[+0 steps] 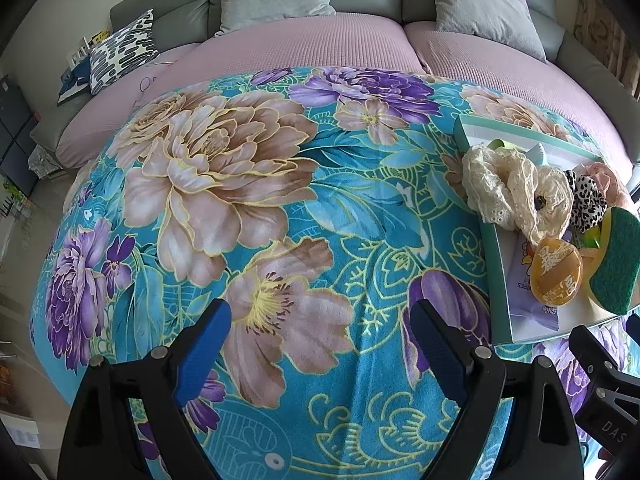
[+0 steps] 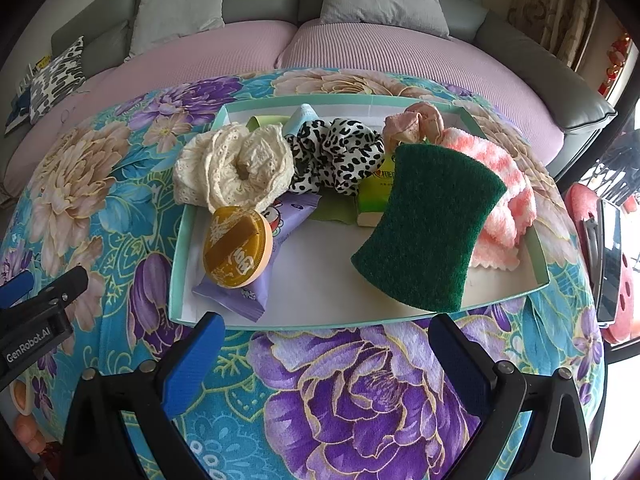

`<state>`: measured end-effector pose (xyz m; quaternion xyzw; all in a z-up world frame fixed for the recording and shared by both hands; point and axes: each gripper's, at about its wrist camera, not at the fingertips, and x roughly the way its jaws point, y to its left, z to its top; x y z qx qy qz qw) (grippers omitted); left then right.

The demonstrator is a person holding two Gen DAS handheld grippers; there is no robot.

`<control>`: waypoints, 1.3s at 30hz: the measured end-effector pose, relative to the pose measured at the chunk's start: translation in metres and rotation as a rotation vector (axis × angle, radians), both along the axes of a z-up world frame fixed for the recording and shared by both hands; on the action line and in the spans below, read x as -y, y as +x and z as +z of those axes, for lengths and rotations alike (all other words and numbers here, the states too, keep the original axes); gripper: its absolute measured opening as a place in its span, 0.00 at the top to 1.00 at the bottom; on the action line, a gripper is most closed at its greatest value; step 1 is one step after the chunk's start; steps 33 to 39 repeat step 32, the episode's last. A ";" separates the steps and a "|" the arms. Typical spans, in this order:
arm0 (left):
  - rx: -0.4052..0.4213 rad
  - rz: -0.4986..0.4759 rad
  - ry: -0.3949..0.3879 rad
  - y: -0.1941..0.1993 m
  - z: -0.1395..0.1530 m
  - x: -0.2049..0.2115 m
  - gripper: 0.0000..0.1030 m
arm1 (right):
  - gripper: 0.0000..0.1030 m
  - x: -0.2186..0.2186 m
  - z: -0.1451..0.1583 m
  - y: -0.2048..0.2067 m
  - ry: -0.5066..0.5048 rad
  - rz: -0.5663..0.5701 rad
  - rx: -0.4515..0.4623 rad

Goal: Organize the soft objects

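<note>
Two grippers hang over a floral blanket [image 2: 340, 392], both with jaws wide apart and nothing between them: the left gripper [image 1: 320, 344] over bare blanket, the right gripper [image 2: 326, 356] just short of the tray's near edge. The tray [image 2: 320, 300] lies on the blanket and holds all the soft things. A cream scrunchie [image 2: 234, 168] spills over its left rim, with a leopard scrunchie [image 2: 336, 156] beside it and a pink scrunchie [image 2: 416, 120] at the far right corner. A green sponge [image 2: 430, 228] leans tilted over a pink towel [image 2: 504, 208], hiding much of it. An orange puff [image 2: 236, 248] rests on a purple packet [image 2: 256, 280], whose print is too small to read. More items lie half buried under the scrunchies and cannot be made out. In the left view the tray is cut off at the right edge
</note>
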<state>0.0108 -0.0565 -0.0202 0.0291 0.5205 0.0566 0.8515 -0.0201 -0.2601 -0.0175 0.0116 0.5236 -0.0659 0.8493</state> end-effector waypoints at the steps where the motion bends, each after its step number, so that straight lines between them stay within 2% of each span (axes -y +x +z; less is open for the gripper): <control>1: -0.001 0.000 0.001 0.000 0.000 0.000 0.11 | 0.00 0.000 0.000 0.000 -0.001 0.000 0.000; 39: 0.008 -0.007 -0.001 -0.001 0.002 0.003 0.11 | 0.00 0.002 -0.002 -0.001 0.000 -0.007 -0.007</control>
